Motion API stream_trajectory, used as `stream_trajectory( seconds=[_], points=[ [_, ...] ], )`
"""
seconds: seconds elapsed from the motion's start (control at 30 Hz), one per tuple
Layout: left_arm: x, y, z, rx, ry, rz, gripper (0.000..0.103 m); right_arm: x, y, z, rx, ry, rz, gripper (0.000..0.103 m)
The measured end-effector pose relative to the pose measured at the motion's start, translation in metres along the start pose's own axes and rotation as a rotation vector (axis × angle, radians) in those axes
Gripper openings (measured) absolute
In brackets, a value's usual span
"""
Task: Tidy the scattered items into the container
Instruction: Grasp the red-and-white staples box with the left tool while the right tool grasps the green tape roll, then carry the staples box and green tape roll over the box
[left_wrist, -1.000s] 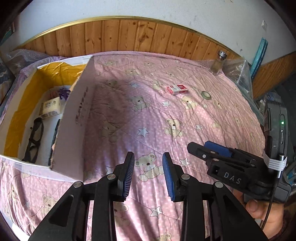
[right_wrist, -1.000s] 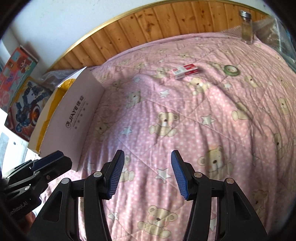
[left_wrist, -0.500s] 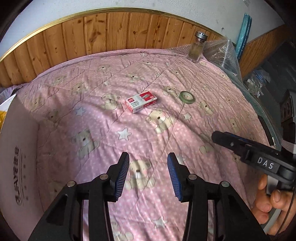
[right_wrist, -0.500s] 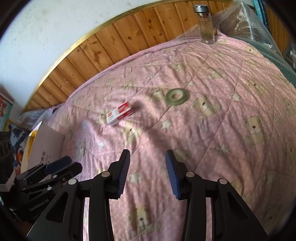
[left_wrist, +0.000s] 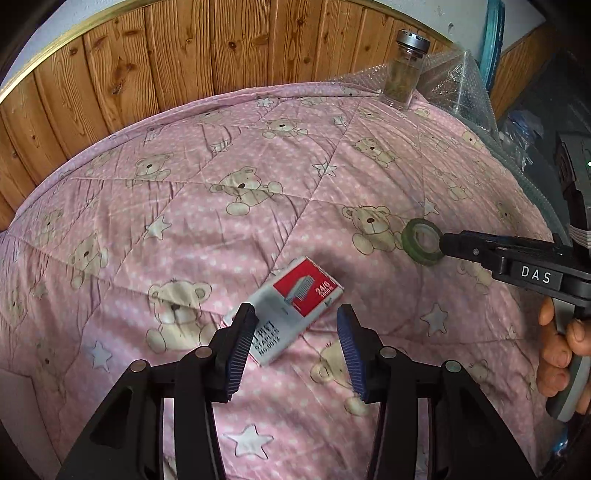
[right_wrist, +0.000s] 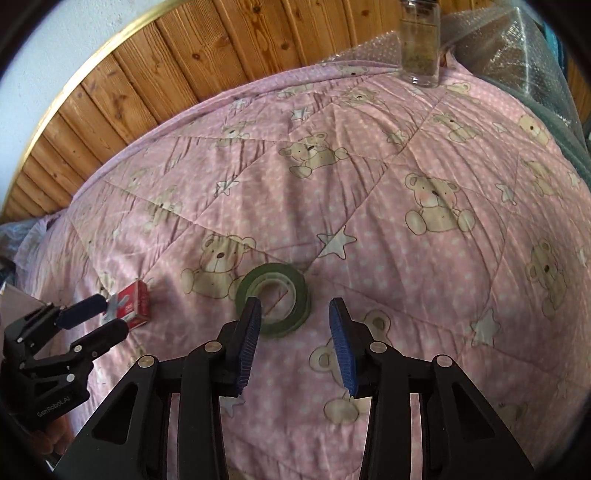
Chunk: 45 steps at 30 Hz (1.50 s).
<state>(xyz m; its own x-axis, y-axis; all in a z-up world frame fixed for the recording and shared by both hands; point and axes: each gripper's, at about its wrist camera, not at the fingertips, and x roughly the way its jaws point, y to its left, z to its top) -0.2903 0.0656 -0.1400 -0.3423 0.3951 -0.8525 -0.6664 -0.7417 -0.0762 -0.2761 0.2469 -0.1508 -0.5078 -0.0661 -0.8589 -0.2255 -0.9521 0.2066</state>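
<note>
On the pink quilt (left_wrist: 258, 155), lower the spread-open left gripper (left_wrist: 295, 343) squarely over the staple box (left_wrist: 291, 306) lying flat just ahead, and centre the equally open, empty right gripper (right_wrist: 295, 339) on the green tape roll (right_wrist: 273, 299) before closing.

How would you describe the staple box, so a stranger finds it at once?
Look at the pink teddy-bear quilt under the wooden wall panels. Near its middle, just ahead of the open left claw, lies the staple box. Unlike the round green tape roll nearby, it is flat, rectangular, red and white.
</note>
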Motion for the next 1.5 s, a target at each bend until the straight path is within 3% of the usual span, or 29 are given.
stream_trajectory(
  seconds=[0.13,0.2,0.27,0.3,0.33,0.37,0.43,0.77,1.07,1.5],
  points=[
    [0.016,0.004,0.002,0.023,-0.012,-0.015,0.063,0.017,0.012,0.008,-0.117,-0.002,-0.061,0.04],
    [0.028,0.009,0.002,0.0,0.016,-0.038,0.063,0.02,0.016,0.01,-0.15,-0.003,-0.081,0.037],
    [0.03,0.011,0.004,-0.006,-0.008,-0.052,0.062,0.02,0.014,0.01,-0.154,-0.013,-0.078,0.031],
    [0.03,0.012,0.006,-0.015,-0.01,-0.059,0.06,0.02,0.012,0.009,-0.154,-0.019,-0.074,0.03],
    [0.03,0.015,0.009,-0.033,-0.01,-0.064,0.039,0.019,0.011,0.009,-0.151,-0.025,-0.071,0.026],
    [0.029,0.018,0.011,-0.054,-0.005,-0.071,0.039,0.018,0.008,0.009,-0.14,-0.032,-0.064,0.019],
    [0.027,0.02,0.012,-0.076,0.002,-0.075,0.038,0.012,-0.001,0.009,-0.083,-0.044,-0.027,0.016],
    [-0.018,0.018,-0.012,-0.181,-0.023,-0.11,0.038,-0.033,0.005,-0.008,0.016,-0.097,0.046,0.014],
    [-0.075,0.007,-0.061,-0.237,-0.039,-0.137,0.038,-0.061,0.043,-0.071,0.013,-0.06,0.105,0.014],
    [-0.15,-0.001,-0.162,-0.352,-0.057,-0.173,0.038,-0.101,0.1,-0.176,-0.024,0.005,0.169,0.014]
  ],
)
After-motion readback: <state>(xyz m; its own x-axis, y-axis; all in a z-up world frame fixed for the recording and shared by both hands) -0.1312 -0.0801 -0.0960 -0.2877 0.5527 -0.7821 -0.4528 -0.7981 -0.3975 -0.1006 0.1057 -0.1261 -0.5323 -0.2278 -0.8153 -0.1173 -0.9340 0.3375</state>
